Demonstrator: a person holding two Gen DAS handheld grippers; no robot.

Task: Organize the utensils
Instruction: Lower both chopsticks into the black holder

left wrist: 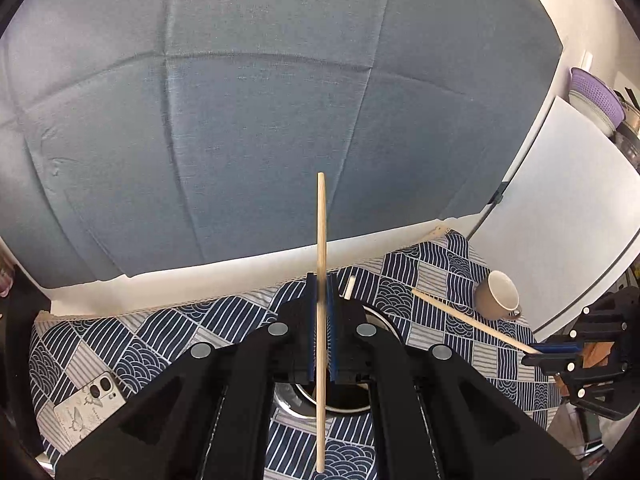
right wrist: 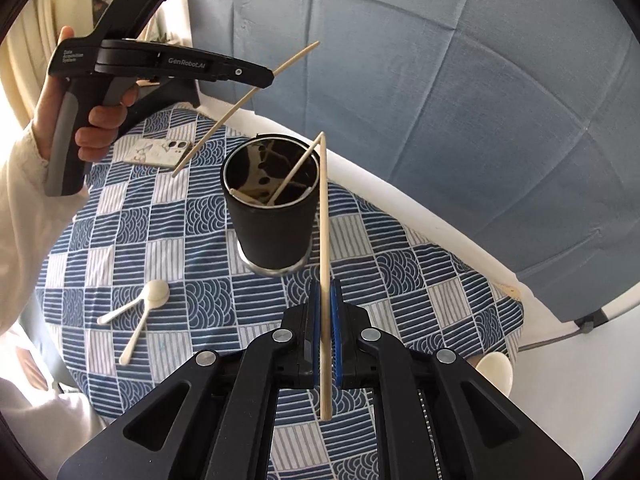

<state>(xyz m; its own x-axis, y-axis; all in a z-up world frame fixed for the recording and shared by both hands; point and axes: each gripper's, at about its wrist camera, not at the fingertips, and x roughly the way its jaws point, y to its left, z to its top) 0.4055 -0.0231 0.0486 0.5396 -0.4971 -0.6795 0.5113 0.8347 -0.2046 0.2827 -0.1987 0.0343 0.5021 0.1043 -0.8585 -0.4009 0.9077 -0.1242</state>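
Progress check, read left to right across the right wrist view. At the left edge of the table, a person's hand held the left tool, which was clenched on one chopstick; the stick slanted through the jaws, its lower tip hanging above the phone without a clear touch. Nearer the front left corner, two pale spoons lay crossed on the patterned cloth, untouched and not yet sorted. In the middle of the table stood the black holder cup, upright; at least one chopstick already leaned inside it, plus some flat pale items I could not identify. Just right of the cup, the right tool was clenched on a second chopstick, held near its lower third, the upper tip close to the cup rim but outside it. At the right edge a beige mug lay tipped on its side, best seen in the left wrist view. Judgement: task partly done. One stick was stowed, two were in hand and not yet dropped, and the spoons remained. The mug's role was unclear.
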